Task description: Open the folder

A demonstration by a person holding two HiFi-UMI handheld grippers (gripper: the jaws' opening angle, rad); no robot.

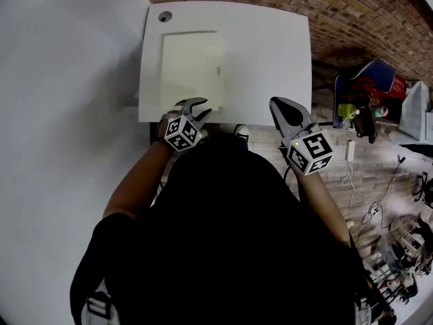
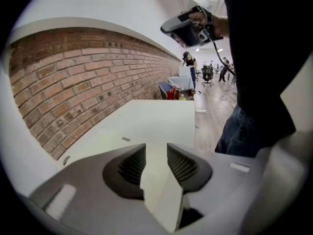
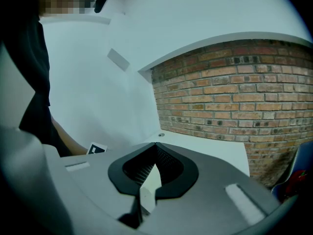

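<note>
The folder (image 1: 192,63) lies shut and flat on the table's (image 1: 270,59) left part, so all the opening is left to do: the left gripper (image 1: 201,108) hovers by its near edge, jaws half apart and empty, the right gripper (image 1: 279,105) closed on nothing

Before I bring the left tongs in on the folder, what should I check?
1. Folder closed and flat on the table: ok.
2. Left tongs apart, nothing between them: ok.
3. Left tongs at the folder's near edge: ok. Touching the cover: cannot tell.
4. Right tongs shut, empty, off to the folder's right: ok.
5. Which edge is the opening side: cannot tell.
</note>
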